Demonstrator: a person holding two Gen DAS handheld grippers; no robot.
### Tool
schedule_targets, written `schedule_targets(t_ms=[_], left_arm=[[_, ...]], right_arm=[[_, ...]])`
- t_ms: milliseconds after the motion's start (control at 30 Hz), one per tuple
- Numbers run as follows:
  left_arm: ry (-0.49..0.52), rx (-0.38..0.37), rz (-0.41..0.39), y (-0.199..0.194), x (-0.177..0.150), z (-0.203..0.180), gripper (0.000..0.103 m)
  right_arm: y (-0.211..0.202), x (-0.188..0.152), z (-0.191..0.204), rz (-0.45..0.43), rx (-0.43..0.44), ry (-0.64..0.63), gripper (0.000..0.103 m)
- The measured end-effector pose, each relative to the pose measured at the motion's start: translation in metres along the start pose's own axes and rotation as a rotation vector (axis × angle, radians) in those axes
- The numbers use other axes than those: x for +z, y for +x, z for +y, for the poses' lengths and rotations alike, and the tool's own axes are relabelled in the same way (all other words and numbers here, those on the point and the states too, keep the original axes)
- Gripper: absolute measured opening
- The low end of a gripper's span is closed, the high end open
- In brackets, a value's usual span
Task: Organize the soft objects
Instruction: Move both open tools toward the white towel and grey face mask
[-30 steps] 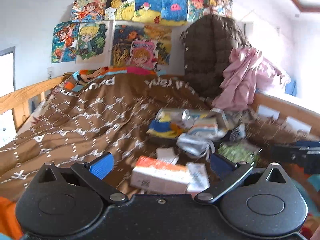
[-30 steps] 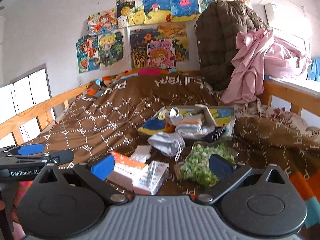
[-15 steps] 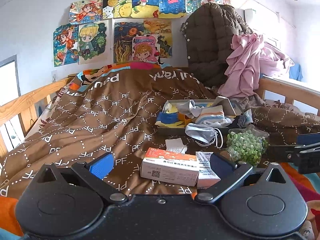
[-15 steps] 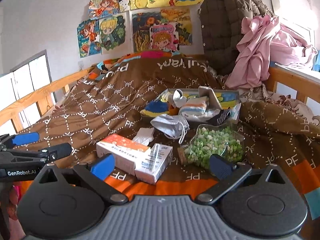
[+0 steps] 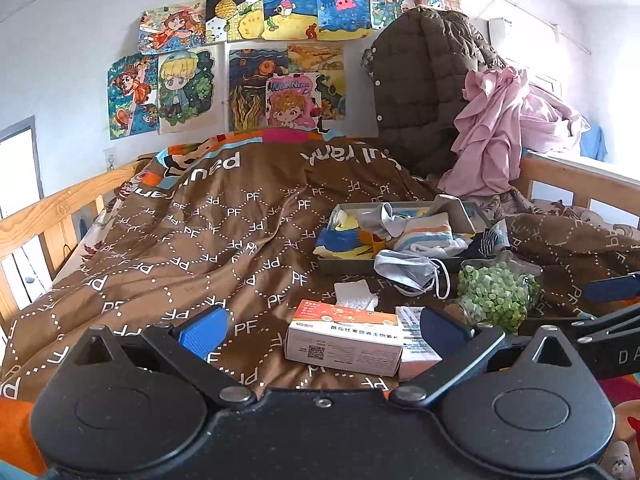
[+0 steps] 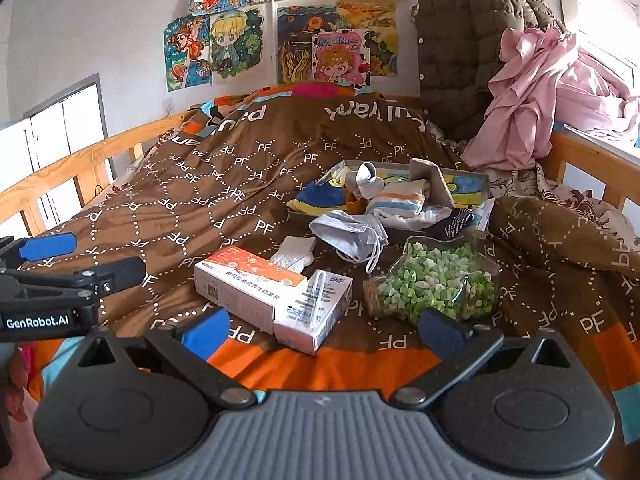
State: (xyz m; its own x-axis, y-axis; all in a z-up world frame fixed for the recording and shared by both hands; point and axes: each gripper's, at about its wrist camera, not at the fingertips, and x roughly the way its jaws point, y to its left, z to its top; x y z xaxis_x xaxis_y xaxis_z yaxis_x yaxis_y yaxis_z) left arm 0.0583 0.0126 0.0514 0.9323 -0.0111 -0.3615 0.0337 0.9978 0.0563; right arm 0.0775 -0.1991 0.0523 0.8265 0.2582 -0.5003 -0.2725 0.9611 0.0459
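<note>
With both the left gripper [image 5: 320, 330] and right gripper [image 6: 322, 326] held jaws apart and empty at the near edge, the approach step seemed in hand, and the crumpled grey face mask [image 6: 350, 234], just near of the shallow grey tray [image 6: 474, 184], was probably the next pick.

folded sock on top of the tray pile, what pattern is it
The folded sock has orange, blue and white horizontal stripes; the right wrist view shows it best.

Two cartons, an orange-topped box [image 6: 249, 285] and a white box [image 6: 316, 310] touching it, are being shown at lower centre. A jar of green pieces [image 6: 436, 280] is lying at their right. Drawings [image 5: 256, 60] are being displayed across the top.
</note>
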Motion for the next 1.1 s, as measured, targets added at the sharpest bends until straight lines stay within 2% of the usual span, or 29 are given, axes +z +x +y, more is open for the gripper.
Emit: schedule_targets(t_ms=[233,433,600,933,1100], left_arm=[[-0.021,0.021,0.028,0.006,0.001,0.004,0.102],[-0.081,0.056,0.075,0.015,0.001,0.016,0.102],[-0.113,0.078,0.083,0.019,0.003,0.023,0.102],[-0.167,0.12,0.098,0.032,0.005,0.035,0.102],[-0.169,0.118,0.116,0.038,0.004,0.035,0.102]], right_arm=[[0.002,0.001,0.001,0.005,0.004,-0.005,0.103],[0.008,0.001,0.002,0.018,0.007,-0.011,0.103],[0.013,0.003,0.003,0.014,0.002,-0.015,0.103],[0.027,0.024,0.009,-0.038,0.013,-0.036,0.103],[0.032,0.031,0.01,-0.063,0.01,-0.033,0.103]])
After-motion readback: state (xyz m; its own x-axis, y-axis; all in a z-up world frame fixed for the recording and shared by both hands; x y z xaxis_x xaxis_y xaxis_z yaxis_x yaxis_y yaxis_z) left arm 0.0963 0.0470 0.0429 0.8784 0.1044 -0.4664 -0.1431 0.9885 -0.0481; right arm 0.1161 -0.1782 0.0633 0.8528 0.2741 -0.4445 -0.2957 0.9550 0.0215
